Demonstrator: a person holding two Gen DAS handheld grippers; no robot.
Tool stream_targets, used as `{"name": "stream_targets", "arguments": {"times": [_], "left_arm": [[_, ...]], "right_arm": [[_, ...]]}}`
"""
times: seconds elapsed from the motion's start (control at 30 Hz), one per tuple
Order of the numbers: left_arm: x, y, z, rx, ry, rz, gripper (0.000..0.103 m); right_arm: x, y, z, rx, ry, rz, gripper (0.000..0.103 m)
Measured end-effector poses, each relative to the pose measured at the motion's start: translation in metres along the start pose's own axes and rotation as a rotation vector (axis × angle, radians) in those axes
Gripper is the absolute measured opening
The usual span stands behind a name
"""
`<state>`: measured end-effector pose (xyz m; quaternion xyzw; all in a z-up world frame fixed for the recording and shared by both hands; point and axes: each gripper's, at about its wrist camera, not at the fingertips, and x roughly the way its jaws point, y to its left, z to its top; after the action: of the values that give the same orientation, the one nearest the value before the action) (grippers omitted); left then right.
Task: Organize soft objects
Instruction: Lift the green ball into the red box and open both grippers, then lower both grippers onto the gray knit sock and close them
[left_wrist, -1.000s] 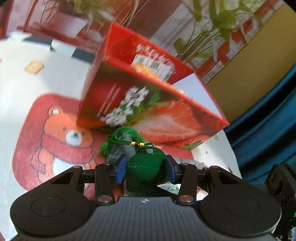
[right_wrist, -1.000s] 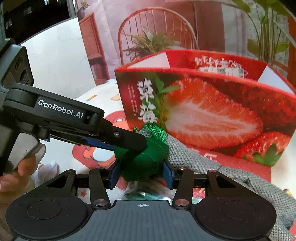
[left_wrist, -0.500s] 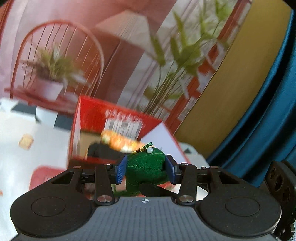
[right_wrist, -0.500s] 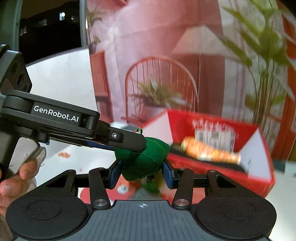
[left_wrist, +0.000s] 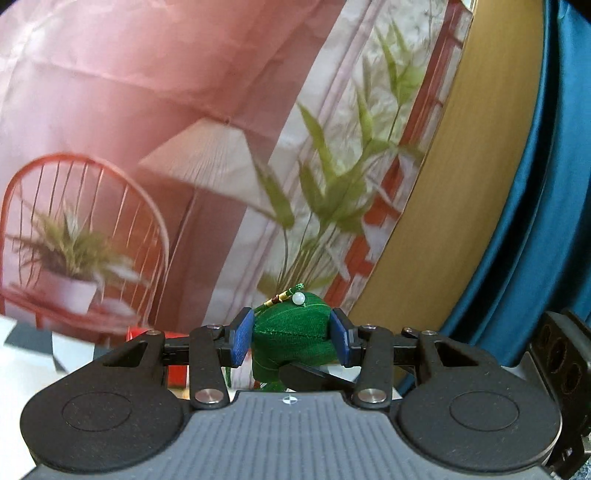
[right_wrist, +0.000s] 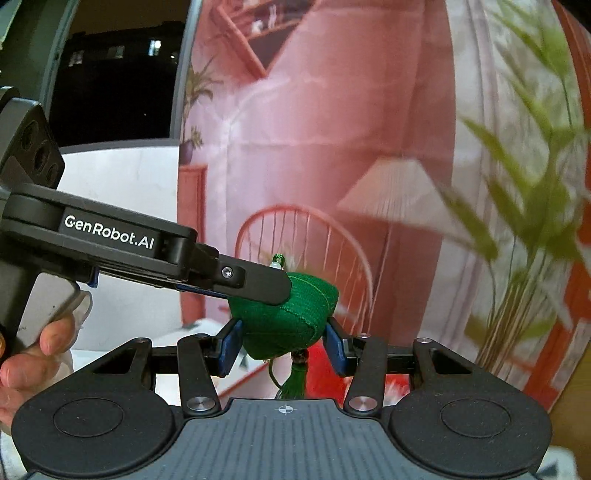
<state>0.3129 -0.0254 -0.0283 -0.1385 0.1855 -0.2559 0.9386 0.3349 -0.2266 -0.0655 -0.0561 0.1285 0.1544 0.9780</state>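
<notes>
A green fabric sachet (left_wrist: 293, 334) with a white bead and a green tassel (right_wrist: 293, 380) is held high in the air by both grippers. My left gripper (left_wrist: 291, 341) is shut on it between its blue pads. My right gripper (right_wrist: 282, 349) is shut on the same sachet (right_wrist: 295, 317) from another side. The left gripper's finger (right_wrist: 255, 280) crosses over the sachet in the right wrist view. Only a red corner of the strawberry box (left_wrist: 173, 363) shows behind the left fingers.
A printed backdrop with a red chair (left_wrist: 81, 236), a lamp and plants fills both views. A blue curtain (left_wrist: 546, 221) hangs at the right. A white table edge (right_wrist: 110, 321) lies low at the left. A hand (right_wrist: 33, 347) holds the left gripper.
Both grippers have lifted the sachet up from the table. The strawberry box and grey cloth have dropped out of view below.
</notes>
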Motion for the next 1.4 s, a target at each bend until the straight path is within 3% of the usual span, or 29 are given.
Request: {"name": "stream_targets", "arguments": {"times": [0.23, 0.57, 0.83, 0.93, 1.13, 1.4], "left_arm": [[0.029, 0.015, 0.002, -0.025, 0.007, 0.024, 0.047], [0.080, 0.064, -0.041, -0.095, 0.161, 0.087, 0.047], [0.108, 0.086, -0.046, -0.074, 0.190, 0.173, 0.048], [0.109, 0.093, -0.048, -0.068, 0.195, 0.208, 0.048], [0.099, 0.096, -0.052, -0.041, 0.204, 0.230, 0.048], [0.058, 0.074, -0.064, 0.034, 0.195, 0.237, 0.048]], "right_arm": [[0.029, -0.015, 0.008, -0.029, -0.013, -0.017, 0.044], [0.092, -0.030, -0.051, 0.041, 0.144, 0.014, 0.045], [0.134, -0.039, -0.073, 0.071, 0.223, 0.000, 0.045], [0.146, -0.042, -0.076, 0.085, 0.242, -0.053, 0.052], [0.141, -0.046, -0.080, 0.116, 0.249, -0.057, 0.055], [0.094, -0.043, -0.085, 0.142, 0.225, -0.067, 0.055]]}}
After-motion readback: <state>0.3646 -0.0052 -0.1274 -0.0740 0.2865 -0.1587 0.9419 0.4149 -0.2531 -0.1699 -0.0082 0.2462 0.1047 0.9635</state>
